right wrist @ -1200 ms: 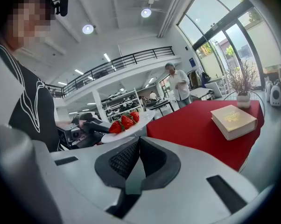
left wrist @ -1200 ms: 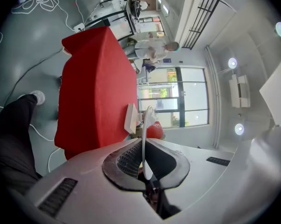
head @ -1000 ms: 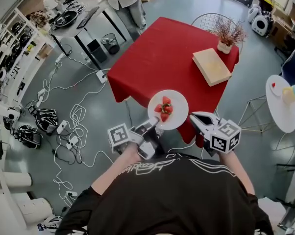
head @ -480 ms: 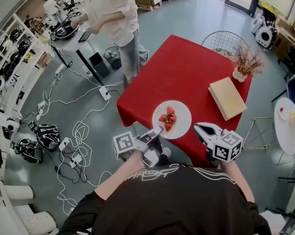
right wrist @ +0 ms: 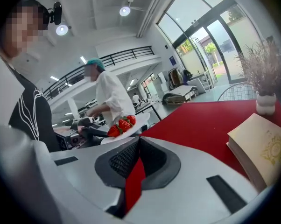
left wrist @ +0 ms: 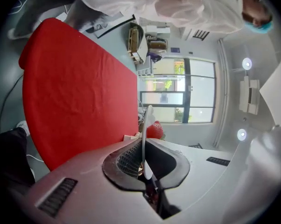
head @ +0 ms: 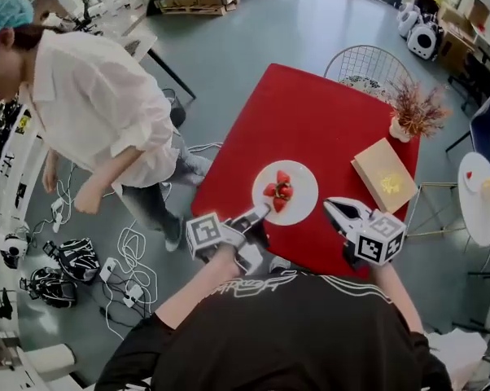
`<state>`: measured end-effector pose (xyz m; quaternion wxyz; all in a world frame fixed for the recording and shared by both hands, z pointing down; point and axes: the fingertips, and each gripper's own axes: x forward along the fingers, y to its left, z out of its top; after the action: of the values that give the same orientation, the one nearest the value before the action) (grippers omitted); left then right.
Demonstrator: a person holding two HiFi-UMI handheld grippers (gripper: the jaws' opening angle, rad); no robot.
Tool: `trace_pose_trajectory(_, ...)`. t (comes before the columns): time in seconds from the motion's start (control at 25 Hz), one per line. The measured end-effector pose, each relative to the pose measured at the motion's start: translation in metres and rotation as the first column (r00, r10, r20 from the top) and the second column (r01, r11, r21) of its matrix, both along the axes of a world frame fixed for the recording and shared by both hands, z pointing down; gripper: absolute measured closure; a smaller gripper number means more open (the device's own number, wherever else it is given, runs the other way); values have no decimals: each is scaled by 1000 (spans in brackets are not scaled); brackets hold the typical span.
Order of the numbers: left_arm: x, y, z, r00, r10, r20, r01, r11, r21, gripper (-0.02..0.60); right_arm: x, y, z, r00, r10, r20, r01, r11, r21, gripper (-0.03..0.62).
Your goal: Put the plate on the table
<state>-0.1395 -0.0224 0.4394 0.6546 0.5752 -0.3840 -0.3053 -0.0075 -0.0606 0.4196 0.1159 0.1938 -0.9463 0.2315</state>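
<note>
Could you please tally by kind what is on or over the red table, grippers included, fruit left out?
plate: 1
book: 1
vase: 1
grippers: 2 (left gripper, right gripper)
Total: 5

The left hand-held gripper (head: 260, 213) is clamped on the near rim of the plate (head: 302, 184). The right hand-held gripper (head: 333, 206) is alongside it, jaws together and empty.

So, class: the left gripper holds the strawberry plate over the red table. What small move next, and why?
Probably lower the left gripper until the plate rests on the red table: it clamps the rim, and the plate hangs over that table.
</note>
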Motion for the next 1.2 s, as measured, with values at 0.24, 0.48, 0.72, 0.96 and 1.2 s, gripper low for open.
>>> trace_pose_trajectory(0.24,-16,-34,13,997,72,-12,-72,997,-20,568,-11,-29,12,995,96,3,-96,995,-18,586)
trace_pose_trajectory(0.48,-15,-58,27,993,116,-16,-117,993,-32,568,-1,-38,22,984,175,-5,-175,983,-45,586)
trace_pose_trajectory(0.72,-1,-67,32,989,147,-11,-148,989,-30,568,11,-39,25,978,211,1,-210,976,-51,586)
trace_pose_trajectory(0.96,11,-81,34,986,166,29,-165,986,-17,568,22,-49,29,975,223,11,-222,973,-63,586)
trace_pose_trajectory(1.2,16,-93,49,985,168,50,-166,985,-46,568,25,-54,34,974,226,8,-225,972,-71,586)
